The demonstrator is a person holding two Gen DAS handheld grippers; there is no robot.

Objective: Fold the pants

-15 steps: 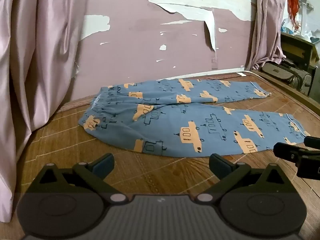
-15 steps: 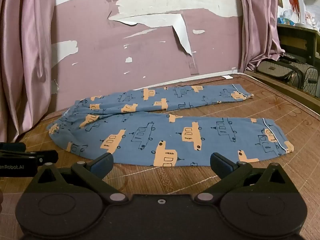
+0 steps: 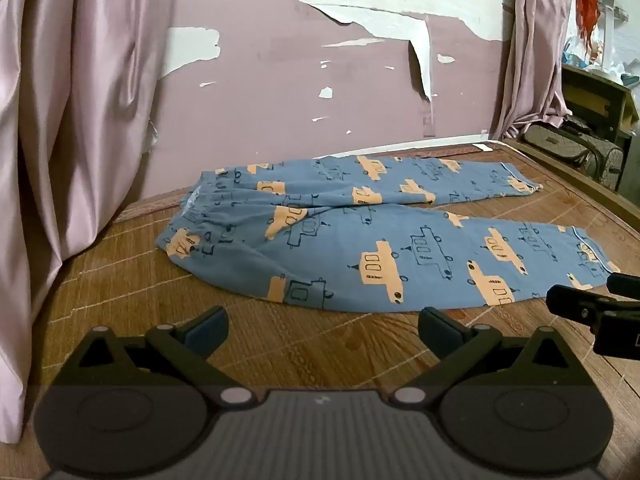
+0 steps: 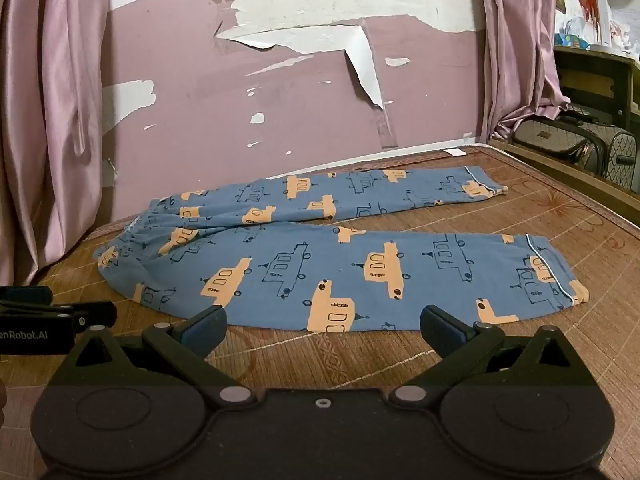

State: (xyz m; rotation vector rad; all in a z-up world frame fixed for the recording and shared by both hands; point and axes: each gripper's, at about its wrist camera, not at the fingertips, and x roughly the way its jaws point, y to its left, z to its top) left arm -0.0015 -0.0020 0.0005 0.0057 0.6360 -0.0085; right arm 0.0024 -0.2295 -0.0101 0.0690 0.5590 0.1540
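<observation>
Left wrist view: your left gripper (image 3: pixel 322 326) is spread wide with nothing in it, and the blue pants (image 3: pixel 380 236) lie flat on the woven mat (image 3: pixel 120 280) just ahead of its fingertips. Your right gripper (image 4: pixel 324 326) is just as wide and empty, the near pant leg right in front.

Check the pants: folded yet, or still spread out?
Spread. The pants lie flat on the mat, both legs at full length and parted; no fold shows.
</observation>
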